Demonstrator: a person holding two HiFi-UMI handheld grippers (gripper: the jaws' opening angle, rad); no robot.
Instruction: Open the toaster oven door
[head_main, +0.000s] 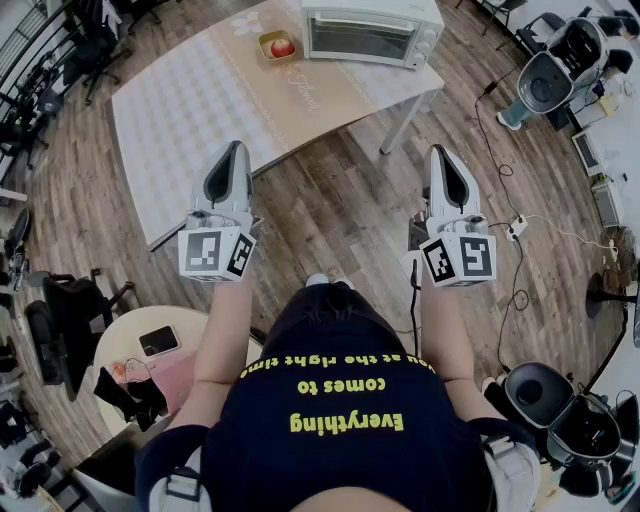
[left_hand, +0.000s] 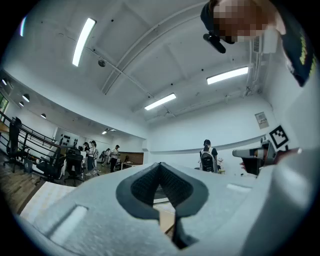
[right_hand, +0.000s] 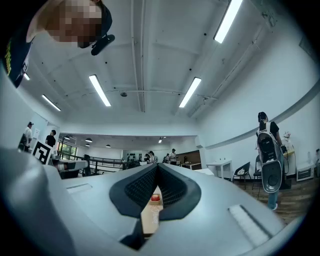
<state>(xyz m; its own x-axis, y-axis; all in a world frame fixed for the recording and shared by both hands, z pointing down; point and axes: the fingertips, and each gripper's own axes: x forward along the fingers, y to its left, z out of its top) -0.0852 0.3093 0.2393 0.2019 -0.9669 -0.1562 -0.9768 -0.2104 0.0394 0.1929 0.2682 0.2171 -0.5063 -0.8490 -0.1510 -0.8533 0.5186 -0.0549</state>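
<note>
Toaster oven (head_main: 372, 33) closed (on table (head_main: 180, 120)), untouched

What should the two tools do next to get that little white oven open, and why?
Probably step closer, bringing the right tool toward the white metal toaster oven. Its glass door looks shut, it sits at the far end of the patterned table, and the right tool and the left tool are both shut, empty and held well short of it.

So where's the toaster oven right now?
In the head view the toaster oven sits at the far right corner of the table, with a small bowl just left of it.
</note>
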